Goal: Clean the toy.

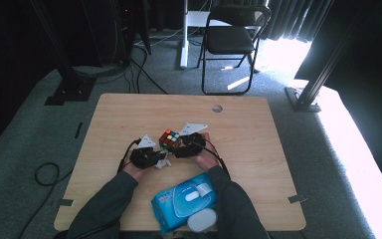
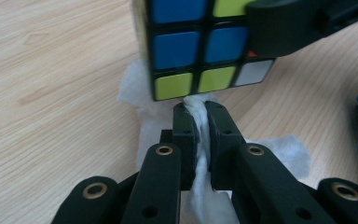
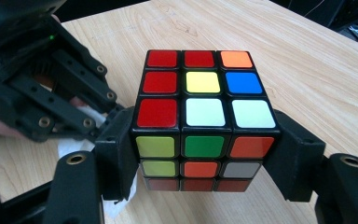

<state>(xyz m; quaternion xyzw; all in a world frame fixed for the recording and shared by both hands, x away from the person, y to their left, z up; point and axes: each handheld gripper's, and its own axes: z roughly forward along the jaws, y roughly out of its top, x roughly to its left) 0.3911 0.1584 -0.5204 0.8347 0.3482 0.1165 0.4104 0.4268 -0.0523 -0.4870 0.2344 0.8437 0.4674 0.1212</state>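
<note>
So the right tool (image 3: 200, 154) has its jaws clamped on both sides of the puzzle cube (image 3: 200, 116), which sits around the middle of the surface (image 1: 129, 114). The left tool (image 2: 201, 126) is pinched tight on a white wipe (image 2: 200, 154), its tip pressed right up against the cube's lower edge. A blue wipes pack (image 1: 184, 201) lies nearer the person than the cube.

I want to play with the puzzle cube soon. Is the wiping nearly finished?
Set up already: the right gripper clamps the cube, and the left gripper pinches a white wipe. In hand: the wipe's tip touches the bottom edge of the cube's blue and yellow side. Probably left: the other sides. How much is clean already can't be told. The wipes pack lies by the table's near edge.
</note>
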